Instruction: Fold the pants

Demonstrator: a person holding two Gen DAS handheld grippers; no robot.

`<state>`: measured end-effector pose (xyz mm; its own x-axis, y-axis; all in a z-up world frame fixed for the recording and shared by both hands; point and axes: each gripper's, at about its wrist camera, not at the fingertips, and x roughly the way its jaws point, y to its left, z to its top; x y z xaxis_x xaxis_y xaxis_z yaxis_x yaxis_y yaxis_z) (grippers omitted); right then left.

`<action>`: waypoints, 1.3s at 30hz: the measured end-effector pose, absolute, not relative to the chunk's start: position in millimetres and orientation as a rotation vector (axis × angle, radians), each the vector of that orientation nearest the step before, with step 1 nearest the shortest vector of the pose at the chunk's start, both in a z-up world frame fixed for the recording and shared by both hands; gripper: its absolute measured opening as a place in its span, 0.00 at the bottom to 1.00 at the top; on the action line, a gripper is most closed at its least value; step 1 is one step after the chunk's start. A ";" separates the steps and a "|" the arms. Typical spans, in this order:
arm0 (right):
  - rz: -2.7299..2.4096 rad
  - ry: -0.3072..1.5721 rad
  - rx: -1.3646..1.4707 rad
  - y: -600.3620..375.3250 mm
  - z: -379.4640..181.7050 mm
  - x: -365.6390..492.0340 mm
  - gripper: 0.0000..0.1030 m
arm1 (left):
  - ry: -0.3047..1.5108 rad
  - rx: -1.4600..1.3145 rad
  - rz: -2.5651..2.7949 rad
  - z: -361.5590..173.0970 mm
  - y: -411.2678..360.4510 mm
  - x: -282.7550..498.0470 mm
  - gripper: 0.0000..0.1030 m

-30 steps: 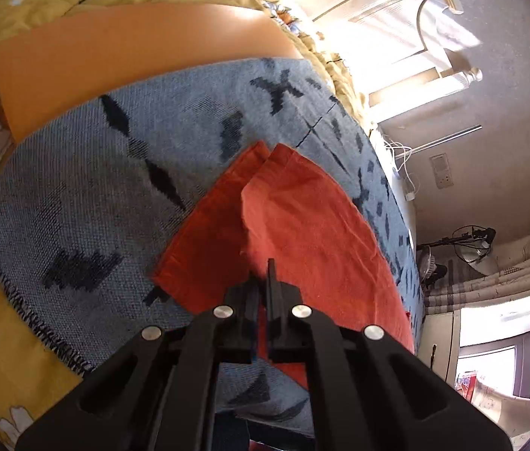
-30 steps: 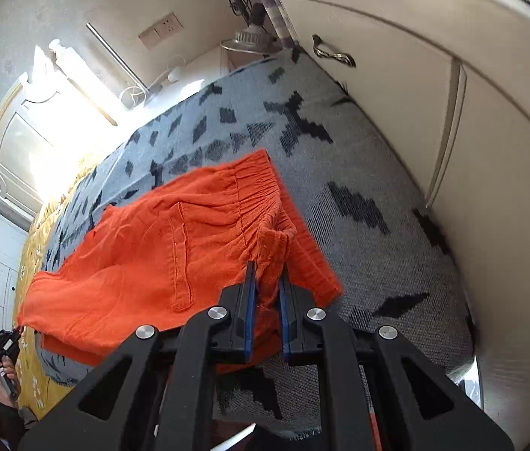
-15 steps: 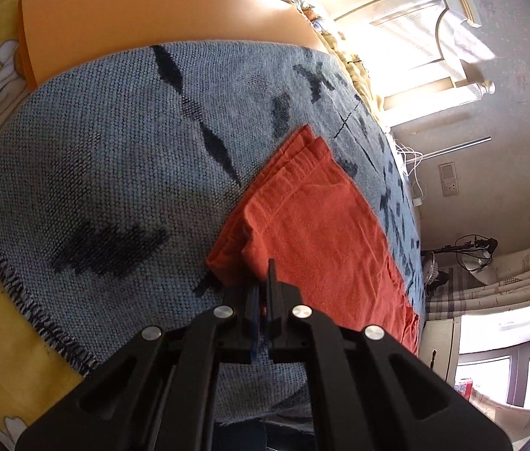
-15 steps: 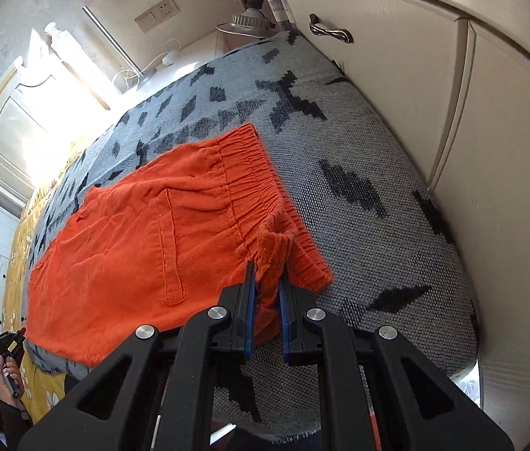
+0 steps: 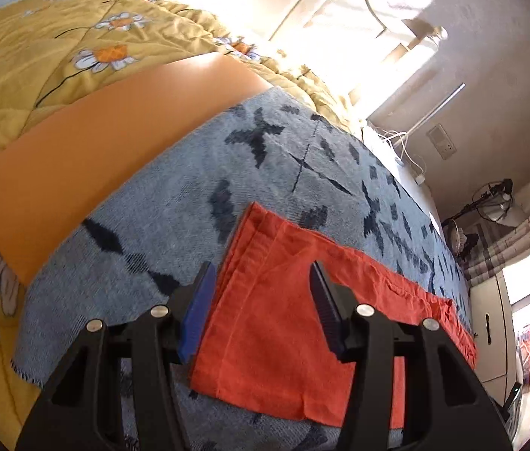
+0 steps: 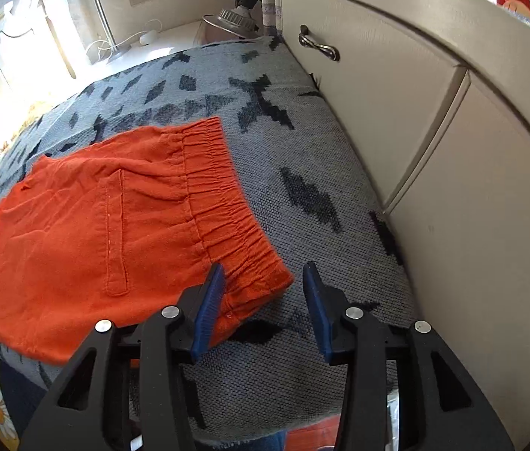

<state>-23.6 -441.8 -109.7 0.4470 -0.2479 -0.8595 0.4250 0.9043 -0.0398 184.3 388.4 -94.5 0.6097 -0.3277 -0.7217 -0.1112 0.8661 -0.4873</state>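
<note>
Now I see one pair of orange pants [image 6: 88, 233] flat on one grey blanket [image 6: 302, 150], both my grippers, left gripper [image 5: 261, 282] and right gripper [image 6: 265, 285], spread apart, gripping nothing

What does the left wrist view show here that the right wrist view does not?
Only the left wrist view shows the hem end of the orange pants, a flat orange board and most of the yellow flowered quilt. Only the right wrist view shows the elastic waistband, the stitched pocket and the cabinet handle. Both show the pants lying flat on the grey patterned blanket, with the left tongs and right tongs open, holding nothing.
</note>
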 end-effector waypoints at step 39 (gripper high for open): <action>-0.373 0.938 0.081 -403.7 -69.0 -13.6 0.68 | 1.126 -0.167 -0.106 -137.0 350.5 308.0 0.23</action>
<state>-13.6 -403.7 -69.0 0.5325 -0.2776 -0.7996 0.3472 0.9332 -0.0928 308.0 350.5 -137.0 0.4268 -0.1687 -0.8885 0.0007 0.9825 -0.1862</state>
